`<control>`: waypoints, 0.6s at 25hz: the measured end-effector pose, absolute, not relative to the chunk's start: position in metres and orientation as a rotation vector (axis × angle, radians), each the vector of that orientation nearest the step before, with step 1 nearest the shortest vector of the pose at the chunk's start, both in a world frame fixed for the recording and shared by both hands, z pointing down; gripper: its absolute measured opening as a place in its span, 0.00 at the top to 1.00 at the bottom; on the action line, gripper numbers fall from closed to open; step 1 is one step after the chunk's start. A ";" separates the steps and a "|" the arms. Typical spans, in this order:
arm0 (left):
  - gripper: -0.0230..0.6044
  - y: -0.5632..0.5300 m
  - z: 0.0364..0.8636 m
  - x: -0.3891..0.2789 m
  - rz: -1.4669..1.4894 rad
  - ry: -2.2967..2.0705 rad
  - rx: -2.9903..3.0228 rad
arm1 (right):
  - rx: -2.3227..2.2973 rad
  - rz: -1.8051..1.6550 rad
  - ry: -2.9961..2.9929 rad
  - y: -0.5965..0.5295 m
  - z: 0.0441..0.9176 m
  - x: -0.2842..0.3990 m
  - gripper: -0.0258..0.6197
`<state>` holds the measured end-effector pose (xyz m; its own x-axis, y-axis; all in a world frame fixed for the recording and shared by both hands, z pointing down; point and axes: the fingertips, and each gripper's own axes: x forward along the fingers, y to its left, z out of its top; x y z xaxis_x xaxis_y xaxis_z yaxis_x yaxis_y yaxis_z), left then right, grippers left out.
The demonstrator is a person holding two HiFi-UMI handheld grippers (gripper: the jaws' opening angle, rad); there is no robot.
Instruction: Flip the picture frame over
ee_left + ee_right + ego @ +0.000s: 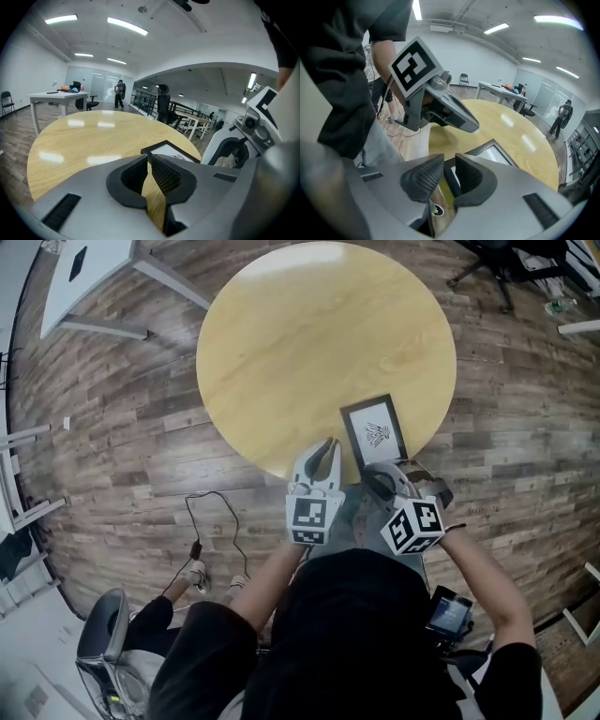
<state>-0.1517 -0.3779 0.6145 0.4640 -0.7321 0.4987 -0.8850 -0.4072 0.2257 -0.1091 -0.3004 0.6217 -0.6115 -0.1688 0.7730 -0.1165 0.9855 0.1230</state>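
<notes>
Two grippers sit low-centre in the head view, side by side just off the near rim of the table. Left gripper: jaws pressed together at the tips, nothing in them. Right gripper: jaws a narrow slit apart, gripping nothing. The dark edge of the picture frame shows through the slit; can't tell if it's between the pads or just behind them. Frame lies flat, picture side up, at the lower-right edge of the round table, right beyond the right gripper's tips, near end almost at the rim. Flip not started. Risks, my read: the slit looks too tight for the frame's border, so coming in like this would likely shove it, not catch it. The top looks smooth, so the frame could skid or twist. A pull or failed pinch could drag it off the rim onto the floor. The closed left gripper can only press or prop, and might pin the frame mid-turn. The grippers are close together and may knock. An early release means the face slaps down. Most of the table lies beyond the frame, so turning it away from the rim looks safer.
</notes>
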 end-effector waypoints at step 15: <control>0.93 -0.389 0.627 -0.139 0.541 -1.403 2.381 | 0.190 -0.421 -2.057 -0.294 0.671 -0.099 0.60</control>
<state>-0.1387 -0.3886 0.6266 0.4449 -0.7590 0.4754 -0.8817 -0.4642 0.0841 -0.0985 -0.2939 0.6714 -0.4995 -0.3047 0.8109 0.0382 0.9274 0.3720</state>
